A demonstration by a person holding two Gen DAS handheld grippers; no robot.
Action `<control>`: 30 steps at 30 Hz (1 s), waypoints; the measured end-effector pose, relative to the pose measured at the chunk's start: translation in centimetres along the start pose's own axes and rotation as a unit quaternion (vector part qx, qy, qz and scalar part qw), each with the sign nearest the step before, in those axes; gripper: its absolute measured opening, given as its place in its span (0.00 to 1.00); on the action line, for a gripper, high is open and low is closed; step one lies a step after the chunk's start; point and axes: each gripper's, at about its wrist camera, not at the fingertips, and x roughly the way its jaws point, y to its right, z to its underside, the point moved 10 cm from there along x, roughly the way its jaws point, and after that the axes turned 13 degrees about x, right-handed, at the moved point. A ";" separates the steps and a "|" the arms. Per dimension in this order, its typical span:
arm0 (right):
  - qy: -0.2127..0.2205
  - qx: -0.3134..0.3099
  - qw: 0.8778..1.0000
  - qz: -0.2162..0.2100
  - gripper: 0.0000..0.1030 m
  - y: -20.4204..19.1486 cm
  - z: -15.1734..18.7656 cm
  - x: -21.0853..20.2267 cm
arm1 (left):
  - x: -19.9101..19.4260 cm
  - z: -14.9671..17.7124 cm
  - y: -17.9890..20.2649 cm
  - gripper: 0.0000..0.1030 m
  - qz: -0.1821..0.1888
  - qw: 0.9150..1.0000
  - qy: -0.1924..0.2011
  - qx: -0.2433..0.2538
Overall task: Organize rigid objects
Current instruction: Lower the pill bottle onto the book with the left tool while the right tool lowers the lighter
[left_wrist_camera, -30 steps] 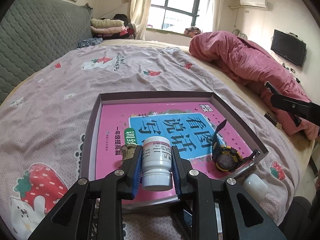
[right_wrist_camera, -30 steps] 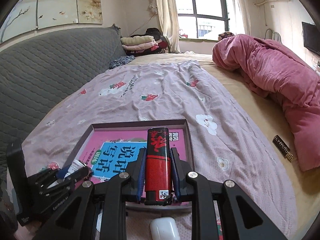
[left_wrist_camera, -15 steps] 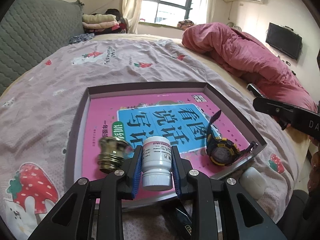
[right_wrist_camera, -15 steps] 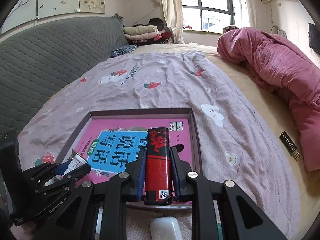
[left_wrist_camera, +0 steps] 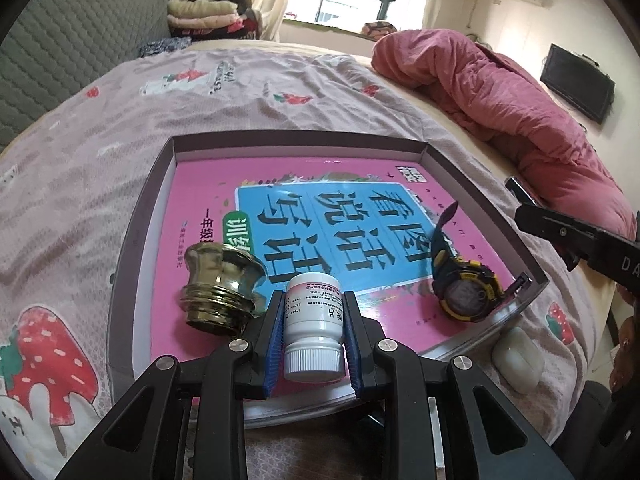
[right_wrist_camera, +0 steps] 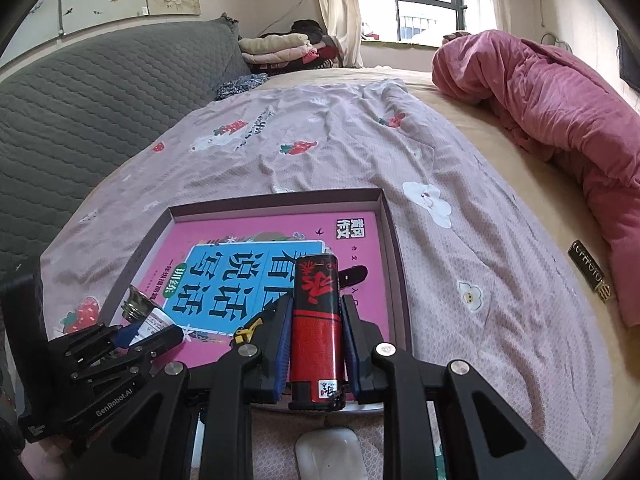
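Observation:
My left gripper (left_wrist_camera: 313,300) is shut on a white pill bottle (left_wrist_camera: 313,332), cap toward the camera, held over the near edge of a shallow brown box tray (left_wrist_camera: 132,216) lined with a pink book. In the tray lie a brass knob (left_wrist_camera: 222,290) at near left and a black and yellow watch (left_wrist_camera: 464,284) at near right. My right gripper (right_wrist_camera: 316,304) is shut on a red and black lighter (right_wrist_camera: 317,328) above the tray's (right_wrist_camera: 394,248) near right part. The left gripper (right_wrist_camera: 120,344) with the bottle also shows at the lower left of the right wrist view.
The tray rests on a pink strawberry-print sheet (left_wrist_camera: 80,152) on a bed. A white earbud case (left_wrist_camera: 518,360) lies just outside the tray's near corner. A small dark bar (right_wrist_camera: 592,276) lies on the sheet at right. A crumpled red quilt (right_wrist_camera: 560,112) fills the far right; a grey headboard (right_wrist_camera: 80,96) runs along the left.
Both grippers have sunk toward the tray with their loads, and the tray looks larger. The brass knob, mostly hidden behind my left gripper a second ago, now stands in full view.

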 end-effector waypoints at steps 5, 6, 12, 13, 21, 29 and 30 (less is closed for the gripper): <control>-0.013 -0.004 1.000 0.009 0.22 0.1 0.4 0.9 | 0.2 0.0 -0.1 0.26 0.003 1.000 -0.003 -0.001; -0.015 -0.004 1.000 0.011 0.22 0.2 0.5 1.1 | 0.2 0.0 -0.1 0.26 0.003 1.000 -0.003 -0.002; -0.027 -0.008 0.999 0.019 0.22 0.5 1.0 1.8 | 0.2 0.0 -0.1 0.26 0.005 1.000 -0.003 -0.002; -0.029 -0.011 0.999 0.021 0.22 0.5 1.0 2.0 | 0.2 0.0 -0.1 0.26 0.005 1.000 -0.003 -0.002; -0.037 -0.026 0.999 0.025 0.22 0.4 0.9 2.7 | 0.2 0.0 0.0 0.26 0.004 1.000 -0.003 0.001; -0.064 -0.036 0.997 0.029 0.23 0.7 1.8 4.1 | 0.2 0.0 0.1 0.26 0.004 1.000 -0.003 0.003; -0.067 -0.036 0.997 0.031 0.23 0.7 1.9 4.3 | 0.2 0.0 0.1 0.26 0.004 1.000 -0.003 0.003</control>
